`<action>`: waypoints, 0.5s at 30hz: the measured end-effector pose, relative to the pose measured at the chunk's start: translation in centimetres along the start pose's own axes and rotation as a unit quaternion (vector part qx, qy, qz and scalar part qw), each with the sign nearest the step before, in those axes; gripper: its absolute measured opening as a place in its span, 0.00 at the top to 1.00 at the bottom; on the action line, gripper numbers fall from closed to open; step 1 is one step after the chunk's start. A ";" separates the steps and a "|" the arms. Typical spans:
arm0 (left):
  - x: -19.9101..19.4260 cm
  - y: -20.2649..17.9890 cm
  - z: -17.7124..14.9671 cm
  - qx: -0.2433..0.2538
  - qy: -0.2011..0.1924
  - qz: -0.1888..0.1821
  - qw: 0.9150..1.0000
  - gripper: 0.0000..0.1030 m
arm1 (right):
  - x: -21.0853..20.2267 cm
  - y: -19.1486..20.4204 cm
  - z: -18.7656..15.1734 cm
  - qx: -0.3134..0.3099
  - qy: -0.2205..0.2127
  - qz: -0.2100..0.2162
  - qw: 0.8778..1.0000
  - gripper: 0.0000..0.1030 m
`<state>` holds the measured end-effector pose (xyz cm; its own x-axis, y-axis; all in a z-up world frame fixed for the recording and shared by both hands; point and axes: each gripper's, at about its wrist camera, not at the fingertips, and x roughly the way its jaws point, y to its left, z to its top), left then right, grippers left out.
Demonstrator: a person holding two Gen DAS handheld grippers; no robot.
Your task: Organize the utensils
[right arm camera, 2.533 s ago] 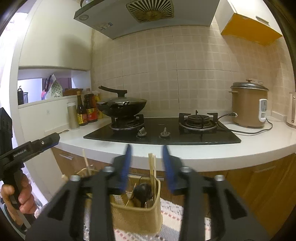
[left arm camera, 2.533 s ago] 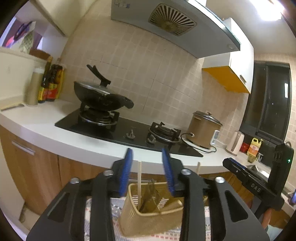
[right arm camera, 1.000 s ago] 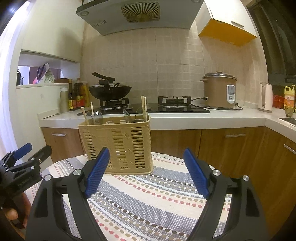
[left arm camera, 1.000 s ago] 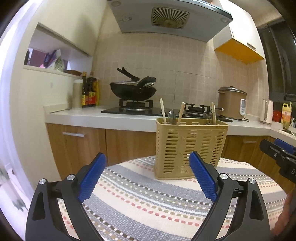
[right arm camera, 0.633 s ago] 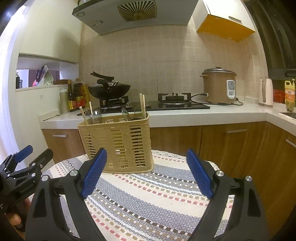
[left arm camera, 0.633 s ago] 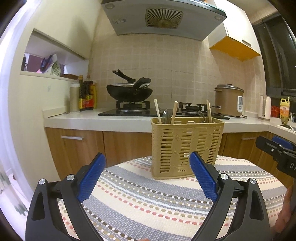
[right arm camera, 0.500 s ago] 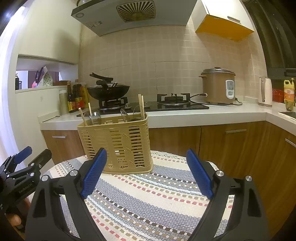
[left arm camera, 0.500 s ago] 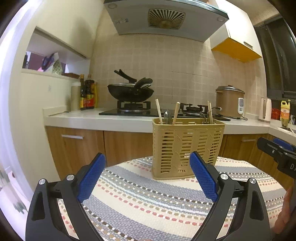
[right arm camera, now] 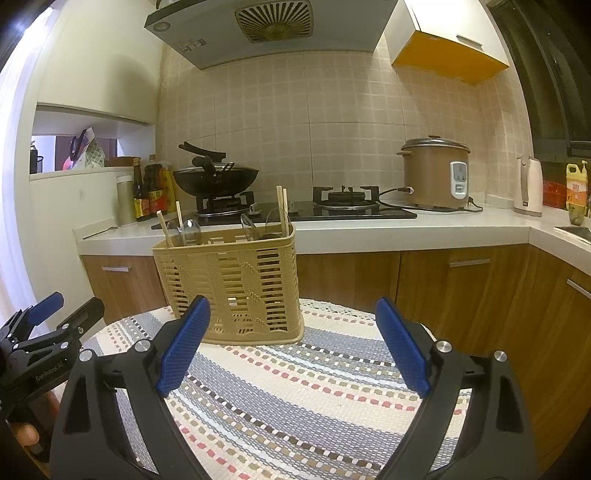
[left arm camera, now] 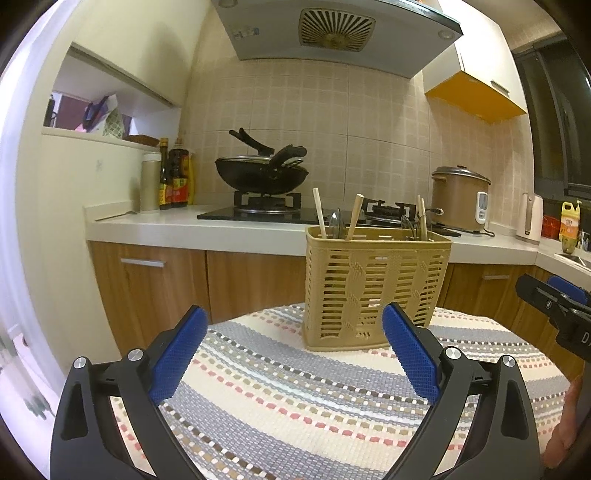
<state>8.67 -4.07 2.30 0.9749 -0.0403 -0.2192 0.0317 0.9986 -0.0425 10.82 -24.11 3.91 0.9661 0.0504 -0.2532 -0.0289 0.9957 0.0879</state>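
Utensil basket (left arm camera: pixel 375 288) w/ chopsticks (left arm camera: pixel 319 213) & spoons, upright on striped cloth (left arm camera: pixel 295 387).
L gripper (left arm camera: pixel 295 350) released, empty; R gripper (right arm camera: pixel 293 347) jaws just widening, empty; basket at 12–1 o'clock of L, 11 of R.

Warm, dim kitchen light — both my views sharp in the middle.

Fisheye bending curves the tabletop (left arm camera: pixel 221 232) and walls, with black vignette in the corners. A pale glare washes out the left edge of each view. The window (left arm camera: pixel 561 122) is dark — my blue fingers (left arm camera: pixel 177 350) stay crisp, with soft shadows under the range hood (right arm camera: pixel 266 26).
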 end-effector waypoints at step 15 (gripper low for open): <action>0.0 -0.1 0.0 0.002 0.002 0.000 1.000 0.10 | 0.1 0.1 -0.1 0.001 0.002 -0.001 1.000 0.16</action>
<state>8.65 -4.21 2.36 0.9740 -0.0406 -0.2231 0.0327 0.9987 -0.0389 10.91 -24.04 3.76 0.9650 0.0487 -0.2579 -0.0265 0.9957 0.0888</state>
